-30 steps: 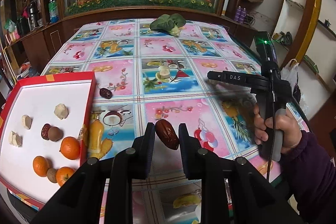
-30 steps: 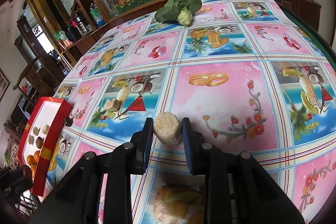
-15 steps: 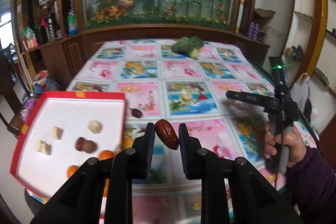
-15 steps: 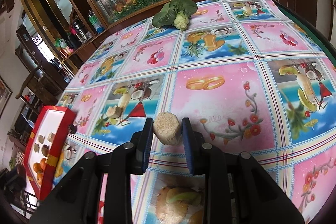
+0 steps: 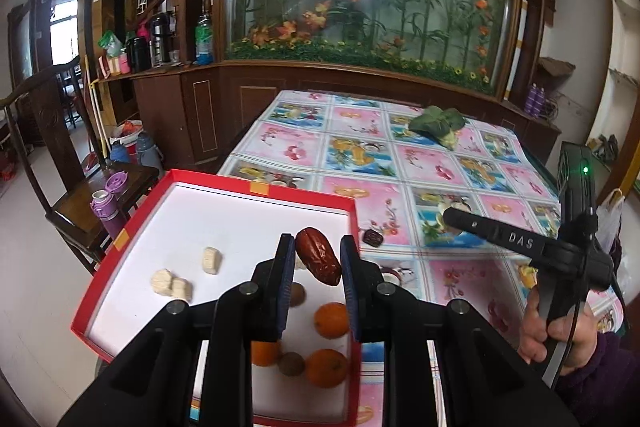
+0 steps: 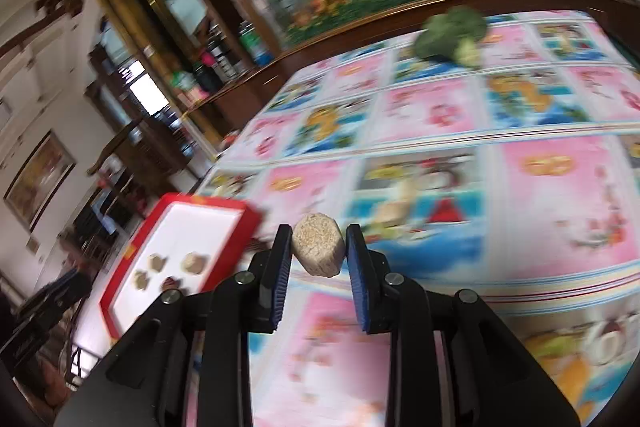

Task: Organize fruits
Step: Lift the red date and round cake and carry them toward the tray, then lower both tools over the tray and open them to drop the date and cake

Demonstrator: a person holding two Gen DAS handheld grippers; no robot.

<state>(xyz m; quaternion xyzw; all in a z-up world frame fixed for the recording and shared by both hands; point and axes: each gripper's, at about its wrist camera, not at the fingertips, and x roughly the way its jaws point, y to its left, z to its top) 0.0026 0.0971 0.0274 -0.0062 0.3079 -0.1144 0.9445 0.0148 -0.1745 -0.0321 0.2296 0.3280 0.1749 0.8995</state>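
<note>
My left gripper (image 5: 315,259) is shut on a wrinkled red date (image 5: 318,261) and hangs over the red-rimmed white tray (image 5: 224,187). Inside the tray lie pale beige chunks (image 5: 171,283), oranges (image 5: 330,319) and small brown fruits (image 5: 291,363). A second dark date (image 5: 372,237) lies on the tablecloth just right of the tray. My right gripper (image 6: 316,253) is shut on a beige grainy chunk (image 6: 318,250) above the tablecloth; the tray (image 6: 176,203) sits to its lower left. In the left wrist view the right gripper's body (image 5: 520,241) and the hand (image 5: 552,335) holding it show at the right.
A table under a pink and blue picture tablecloth (image 5: 400,163) carries a leafy green vegetable (image 5: 436,125) at its far side. A wooden chair with purple bottles (image 5: 106,207) stands left of the table. A wooden cabinet with a flower display (image 5: 360,7) rises behind.
Both grippers swung left towards the tray and rose, each keeping its piece. The left one now hangs over the tray instead of over the cloth; the right wrist view is blurred by motion.
</note>
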